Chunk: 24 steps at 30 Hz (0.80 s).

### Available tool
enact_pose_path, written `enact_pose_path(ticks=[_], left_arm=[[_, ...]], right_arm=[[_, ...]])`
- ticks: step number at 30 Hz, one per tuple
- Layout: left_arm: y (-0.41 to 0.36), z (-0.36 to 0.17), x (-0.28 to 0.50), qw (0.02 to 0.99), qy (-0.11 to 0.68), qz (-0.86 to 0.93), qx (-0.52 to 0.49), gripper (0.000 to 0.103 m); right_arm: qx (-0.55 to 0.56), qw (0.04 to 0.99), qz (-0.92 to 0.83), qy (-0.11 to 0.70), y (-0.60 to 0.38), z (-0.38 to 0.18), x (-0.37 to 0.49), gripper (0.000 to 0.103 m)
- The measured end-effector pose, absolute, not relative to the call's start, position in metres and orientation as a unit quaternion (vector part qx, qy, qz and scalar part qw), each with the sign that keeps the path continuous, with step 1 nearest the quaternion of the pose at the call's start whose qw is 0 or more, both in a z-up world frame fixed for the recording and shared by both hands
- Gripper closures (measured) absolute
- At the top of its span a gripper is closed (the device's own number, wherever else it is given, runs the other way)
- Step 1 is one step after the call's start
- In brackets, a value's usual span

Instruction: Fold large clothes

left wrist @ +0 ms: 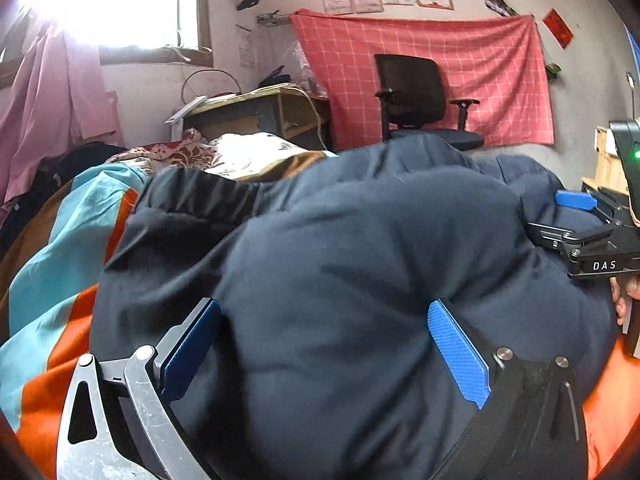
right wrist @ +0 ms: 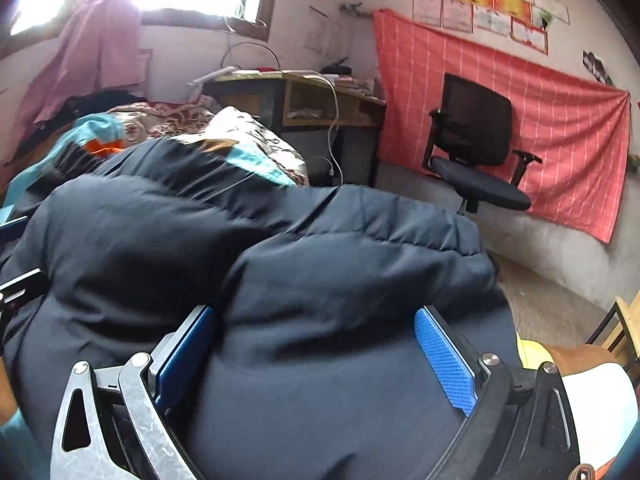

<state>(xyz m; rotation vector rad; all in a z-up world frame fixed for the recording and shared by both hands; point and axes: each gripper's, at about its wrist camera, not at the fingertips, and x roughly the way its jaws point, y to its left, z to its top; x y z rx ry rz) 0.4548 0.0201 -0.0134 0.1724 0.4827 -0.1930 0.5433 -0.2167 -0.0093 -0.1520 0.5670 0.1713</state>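
A dark navy padded jacket point(left wrist: 340, 264), bulky and puffed, piled on a striped bedcover point(left wrist: 52, 248) of teal, orange and brown; filling most of both wrist views, right against each tool. Between the blue pads of the left gripper point(left wrist: 324, 344), a thick roll of the jacket; jaws set wide, pads pressed into the padding on both sides, so holding the bulk and not closed on a thin edge. Same picture at the right gripper point(right wrist: 316, 348); wide jaws, a fat fold of the jacket between them, one pad point(right wrist: 446, 364) sunk into the cloth. Straight ahead of both tools, the rest of the jacket, rising as a rounded hump; long axis probably running across, from the one tool to the other, judged from the seam lines. To the right side of the left tool, the other gripper visible at the jacket's far flank, with a hand point(left wrist: 624, 300) behind it; both about equally near to the garment. Beyond the jacket, a floral blanket point(right wrist: 240, 132); further ahead a desk point(right wrist: 304, 100), an office chair point(right wrist: 476, 152), and a red checked cloth point(right wrist: 560, 128) on the wall.
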Motion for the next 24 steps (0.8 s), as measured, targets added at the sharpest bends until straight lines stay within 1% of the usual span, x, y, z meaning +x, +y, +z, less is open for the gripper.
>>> enact_pose_path(ticks=[4,8,10,18,24], left_arm=[[0.037,-0.006,0.474,0.966,0.241,-0.083,0.048,0.001],[0.057,-0.001,0.489,0.966,0.246,-0.076,0.001,0.001],[0.063,-0.002,0.493,0.966,0.244,-0.080,-0.009,0.001],[0.061,-0.001,0.496,0.965,0.249,-0.085,0.014,0.001],[0.099,0.009,0.476,0.965,0.242,-0.087,-0.043,0.001]], right_arm=[[-0.065,0.950,0.061,0.299,-0.226,-0.006,0.570,0.003],[-0.015,0.943,0.053,0.328,-0.243,-0.013,0.588,0.003],[0.007,0.939,0.066,0.339,-0.250,-0.020,0.592,0.002],[0.017,0.936,0.078,0.342,-0.252,-0.024,0.591,0.000],[0.063,0.934,0.111,0.334,-0.272,-0.015,0.580,0.000]])
